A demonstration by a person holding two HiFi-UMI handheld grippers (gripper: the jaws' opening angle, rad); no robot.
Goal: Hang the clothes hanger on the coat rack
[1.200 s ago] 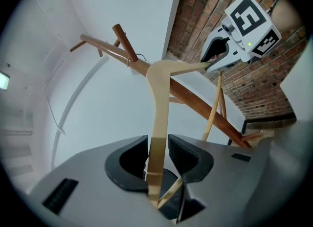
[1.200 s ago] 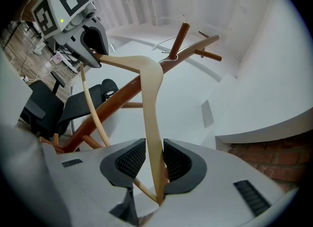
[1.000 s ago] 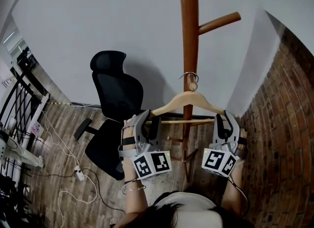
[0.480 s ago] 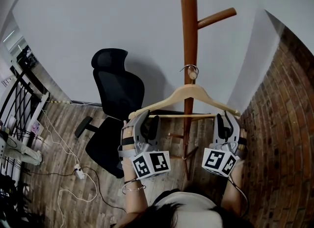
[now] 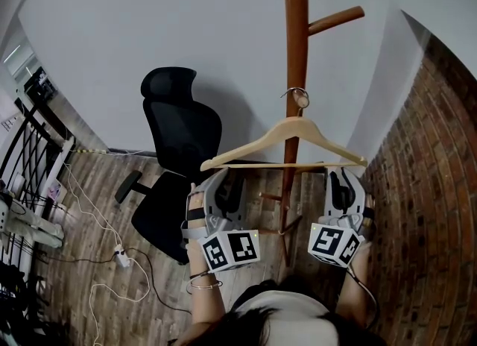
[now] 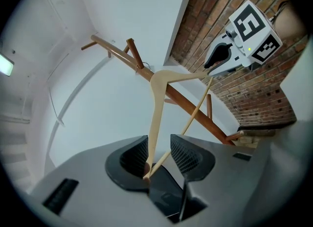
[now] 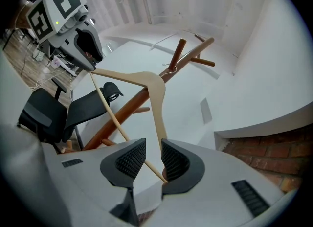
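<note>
Both ends of the wooden hanger [image 5: 287, 130] lie between my jaws, yet its metal hook [image 5: 292, 91] already sits over a peg [image 5: 302, 101] of the coat rack [image 5: 295, 31], so I judge the rack carries it. My left gripper [image 6: 159, 145] has just been opening; my right gripper [image 7: 152, 147] stands apart too, pressing nothing, so I can withdraw.

Floor [image 5: 89, 270]: wood planks, brown. Black office chair [image 5: 179, 139] stands on it, left of the coat rack [image 5: 294, 54]. Rack's splayed feet are on the planks just right of the chair base. White cables [image 5: 88, 218] trail loose over the planks at left, running to a white power strip [image 5: 120, 252]; more cable loops lie nearer the camera.
</note>
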